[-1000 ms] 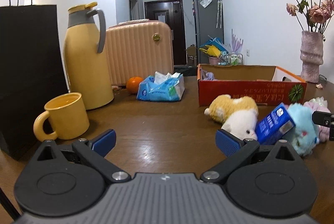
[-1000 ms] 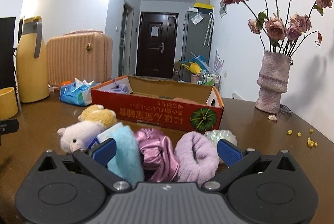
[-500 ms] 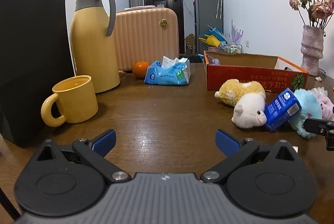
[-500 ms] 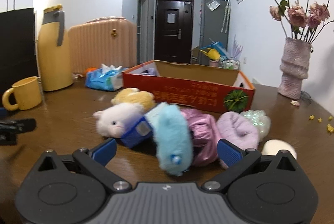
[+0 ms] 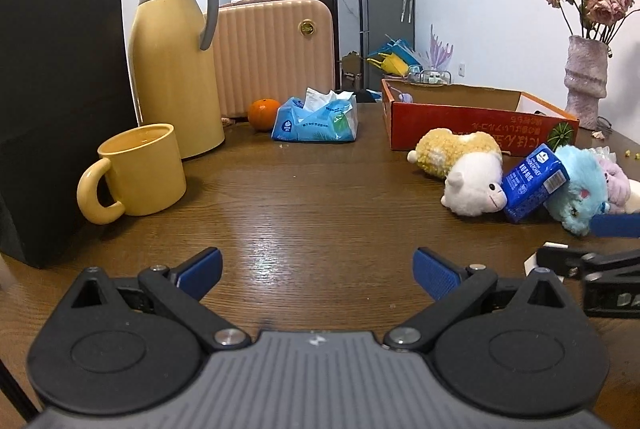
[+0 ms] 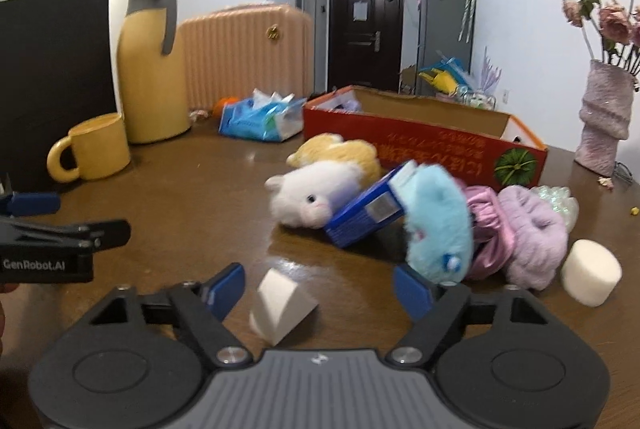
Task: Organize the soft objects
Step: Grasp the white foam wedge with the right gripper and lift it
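Your right tongs (image 6: 319, 288) stand apart over the desk (image 6: 192, 213) with nothing clamped; a white wedge-shaped sponge (image 6: 280, 307) lies on the wood between the blue pads, touching neither as far as the view shows. Your left tongs (image 5: 316, 269) are also spread apart, with only bare desk between them.

Take the red cardboard box (image 6: 424, 137) as your landmark. The soft toys lie in a heap just in front of its printed wall: a yellow plush (image 6: 340, 154) nearest the box, a white plush (image 6: 312, 195) in front of it with its face turned toward you, and a light blue plush (image 6: 438, 225) with its long axis running from the box toward your right tongs. The blue plush hides most of a shiny pink cloth (image 6: 486, 209). A lilac fuzzy roll (image 6: 530, 229) lies to the right of that, and a white round sponge (image 6: 591, 272) sits at the heap's near right edge.

A blue carton (image 5: 534, 181) leans tilted between the white and blue plushes; its small white print is too fine to read. The writing on the box wall appears upside down and I cannot read it. A body at the left edge of the right view reads "GenRobot.AI". The right view is blurred.
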`<state>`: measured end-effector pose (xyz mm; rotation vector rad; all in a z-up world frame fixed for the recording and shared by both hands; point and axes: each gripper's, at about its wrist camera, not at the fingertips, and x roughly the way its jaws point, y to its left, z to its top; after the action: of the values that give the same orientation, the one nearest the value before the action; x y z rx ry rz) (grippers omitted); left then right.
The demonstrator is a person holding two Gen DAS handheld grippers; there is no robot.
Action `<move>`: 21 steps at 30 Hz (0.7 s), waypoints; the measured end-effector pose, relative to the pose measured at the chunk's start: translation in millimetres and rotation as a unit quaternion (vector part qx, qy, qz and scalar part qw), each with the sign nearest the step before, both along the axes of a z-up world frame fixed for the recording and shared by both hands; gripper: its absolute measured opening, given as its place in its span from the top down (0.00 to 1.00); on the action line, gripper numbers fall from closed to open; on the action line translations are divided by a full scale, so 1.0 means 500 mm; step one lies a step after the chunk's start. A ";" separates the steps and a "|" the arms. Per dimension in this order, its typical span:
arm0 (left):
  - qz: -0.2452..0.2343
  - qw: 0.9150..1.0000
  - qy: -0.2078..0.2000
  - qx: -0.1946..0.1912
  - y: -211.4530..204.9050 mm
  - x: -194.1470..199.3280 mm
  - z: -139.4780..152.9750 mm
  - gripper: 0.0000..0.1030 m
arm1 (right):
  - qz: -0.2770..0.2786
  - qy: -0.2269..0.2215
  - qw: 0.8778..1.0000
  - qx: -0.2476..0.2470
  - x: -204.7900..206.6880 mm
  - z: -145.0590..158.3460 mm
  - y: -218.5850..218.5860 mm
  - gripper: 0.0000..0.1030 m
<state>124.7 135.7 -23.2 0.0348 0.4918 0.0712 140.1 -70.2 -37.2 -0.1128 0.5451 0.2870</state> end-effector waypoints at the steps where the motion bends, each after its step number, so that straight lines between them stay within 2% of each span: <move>1: -0.001 1.000 0.000 -0.002 0.001 -0.001 0.000 0.00 | 0.000 0.007 1.000 -0.002 0.003 -0.003 0.007 0.30; 4: -0.006 1.000 0.005 -0.004 0.002 -0.002 -0.003 0.00 | 0.001 0.027 1.000 -0.006 0.013 -0.012 0.020 0.42; 9: -0.014 1.000 0.015 -0.001 -0.001 0.001 -0.007 0.00 | 0.006 0.057 0.998 0.004 0.033 -0.023 0.031 0.70; 15: -0.020 1.000 0.017 -0.002 -0.003 0.001 -0.009 0.00 | 0.007 0.052 0.999 0.004 0.032 -0.023 0.035 0.76; 21: -0.017 1.000 0.019 0.000 -0.003 0.004 -0.009 0.00 | 0.010 0.047 0.999 0.016 0.034 -0.018 0.028 0.79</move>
<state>126.6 134.3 -27.8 0.0437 0.5295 0.0378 156.9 -56.3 -46.0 -0.0749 0.6331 0.3211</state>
